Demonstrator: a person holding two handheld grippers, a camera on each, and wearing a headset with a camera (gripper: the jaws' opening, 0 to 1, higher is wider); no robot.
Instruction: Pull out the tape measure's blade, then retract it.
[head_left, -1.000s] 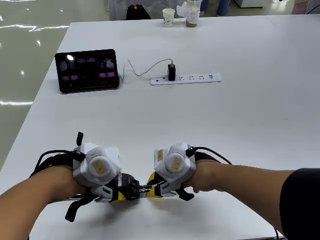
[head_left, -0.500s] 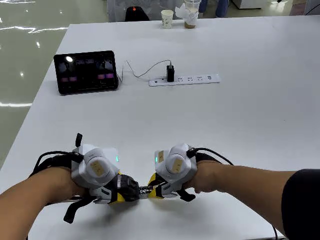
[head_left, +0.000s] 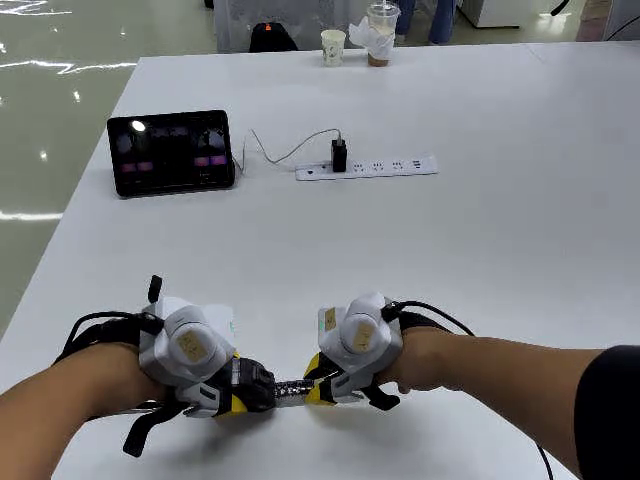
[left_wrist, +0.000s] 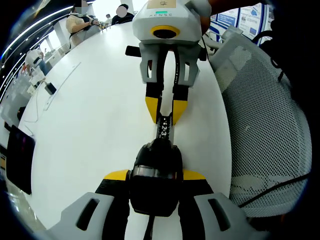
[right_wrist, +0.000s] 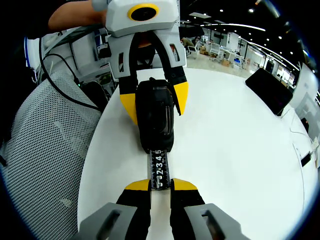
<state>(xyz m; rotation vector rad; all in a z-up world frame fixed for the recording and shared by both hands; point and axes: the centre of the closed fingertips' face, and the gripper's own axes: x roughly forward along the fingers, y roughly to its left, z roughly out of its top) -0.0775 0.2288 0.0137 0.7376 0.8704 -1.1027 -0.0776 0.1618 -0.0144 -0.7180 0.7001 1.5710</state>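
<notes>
The tape measure (head_left: 256, 386) is held just above the near edge of the worktop (head_left: 450, 250). Its black case is clamped between the jaws of the left gripper (head_left: 248, 388). A short length of blade (head_left: 290, 388) is drawn out to the right, and its end is pinched between the jaws of the right gripper (head_left: 314, 390). Printed numbers are seen on the blade in both gripper views.

Further back, well apart from the grippers, a dark tablet (head_left: 172, 152) is propped at the left. A white power strip (head_left: 380, 167) lies to its right with a black plug (head_left: 339, 155) in it, and a thin cable (head_left: 285, 150) is run towards the tablet. A paper cup (head_left: 332, 45) is stood at the far edge.

The worktop is white and plain. A glossy floor (head_left: 50, 100) is seen to its left. A white mesh chair (left_wrist: 260, 110) is seen beside the worktop in the gripper views. Ceiling lights and other desks are seen beyond in the right gripper view.
</notes>
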